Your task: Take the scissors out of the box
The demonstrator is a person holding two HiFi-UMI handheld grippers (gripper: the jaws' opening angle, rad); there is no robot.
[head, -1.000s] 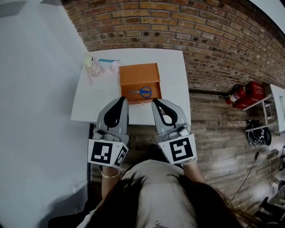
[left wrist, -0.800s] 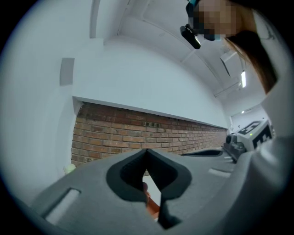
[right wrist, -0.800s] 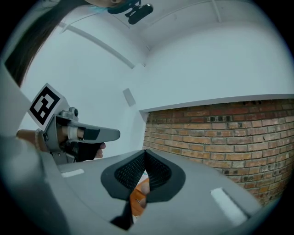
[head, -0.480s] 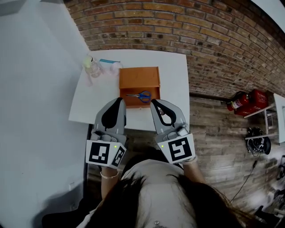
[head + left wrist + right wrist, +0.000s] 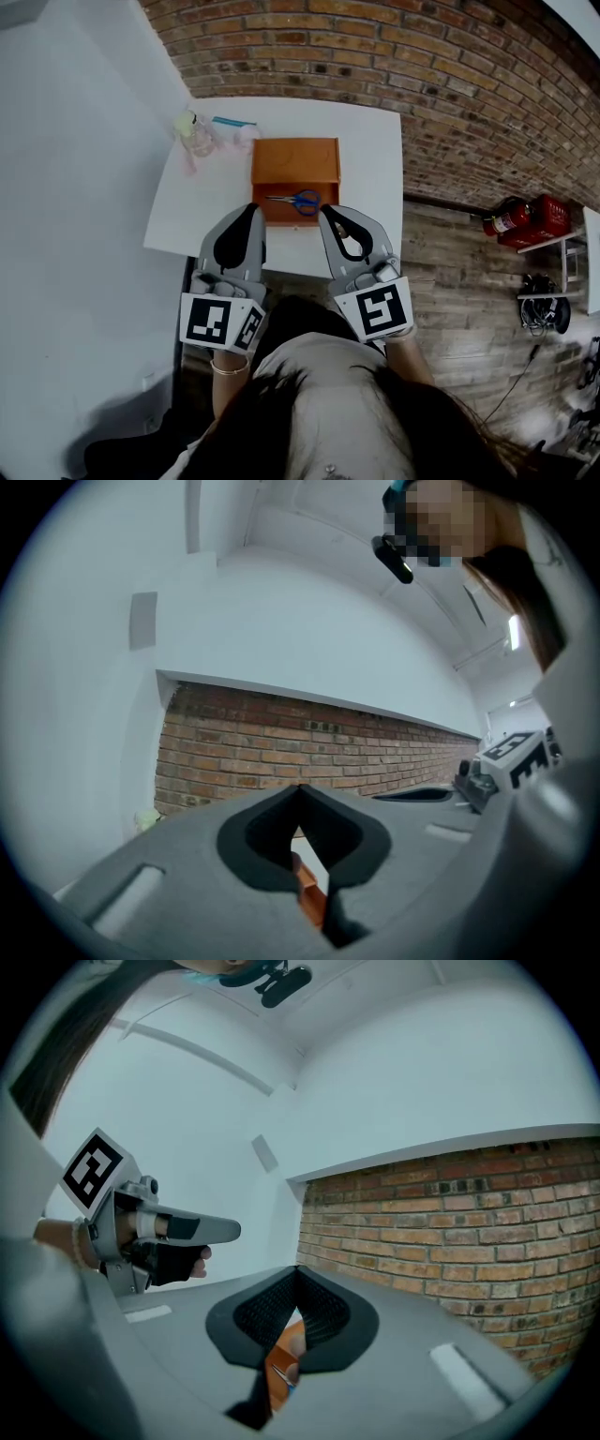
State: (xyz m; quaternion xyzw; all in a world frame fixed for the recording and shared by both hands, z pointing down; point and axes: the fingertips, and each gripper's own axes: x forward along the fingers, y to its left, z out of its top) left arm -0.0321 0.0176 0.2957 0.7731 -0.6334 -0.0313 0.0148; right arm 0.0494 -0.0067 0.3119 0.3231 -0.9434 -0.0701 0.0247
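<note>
Lying flat inside the open orange box [image 5: 295,157], close to its near wall, the scissors [image 5: 297,199] point their blades left and their blue handles right. The box stands on a white table [image 5: 370,150]. Just short of the box's near corners hover the left gripper [image 5: 252,208] and the right gripper [image 5: 326,212], each with its jaws pressed together on nothing. Beyond the box's far left corner lie small pale items [image 5: 197,131], too blurred to name.

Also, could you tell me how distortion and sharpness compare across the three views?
Head view: evenly lit, brick wall bowed, scissors small but distinct. Left gripper view: fisheye circle with black corners, near foreground soft. Right gripper view: same fisheye, bricks curved but crisp.
</note>
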